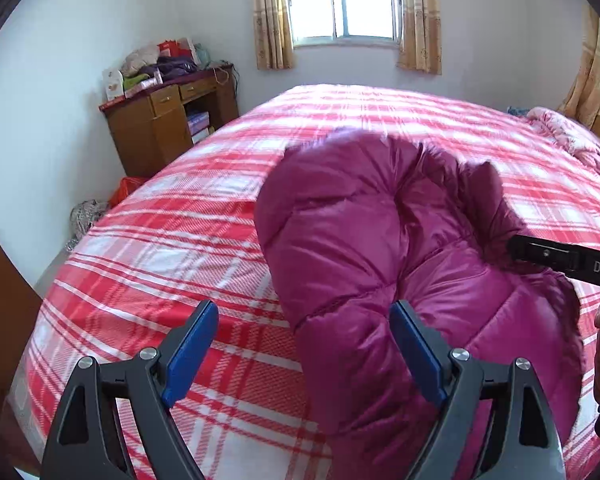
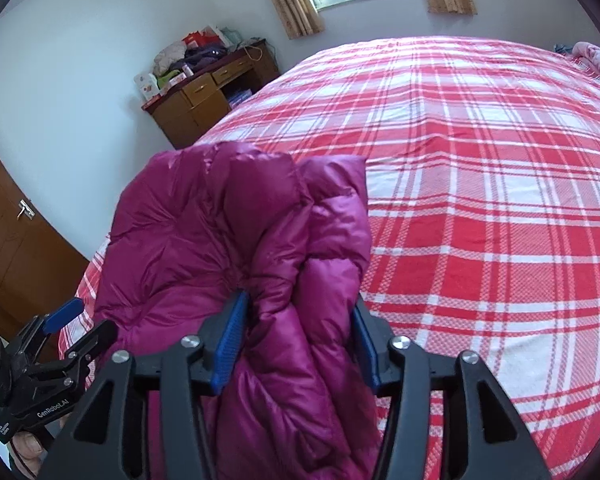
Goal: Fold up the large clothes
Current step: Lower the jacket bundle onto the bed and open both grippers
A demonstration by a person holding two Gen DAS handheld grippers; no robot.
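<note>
A magenta puffer jacket [image 1: 380, 248] lies bunched and folded over on the red plaid bed [image 1: 172, 240]. My left gripper [image 1: 304, 352] stands wide open at the jacket's near left edge; the right blue pad lies against the fabric and the left pad hovers over the bedsheet. In the right wrist view the jacket [image 2: 204, 232] rises in a thick fold, and my right gripper [image 2: 297, 344] is open around the near end of that fold, with puffy fabric filling the gap between its blue pads. The left gripper [image 2: 80, 326] shows at the lower left, open.
A wooden desk [image 1: 168, 128] piled with clothes and boxes stands in the far left corner. A curtained window [image 1: 344, 0] is behind the bed. A pink quilt [image 1: 572, 140] lies at the bed's far right. A brown door [image 2: 16, 232] is at the left.
</note>
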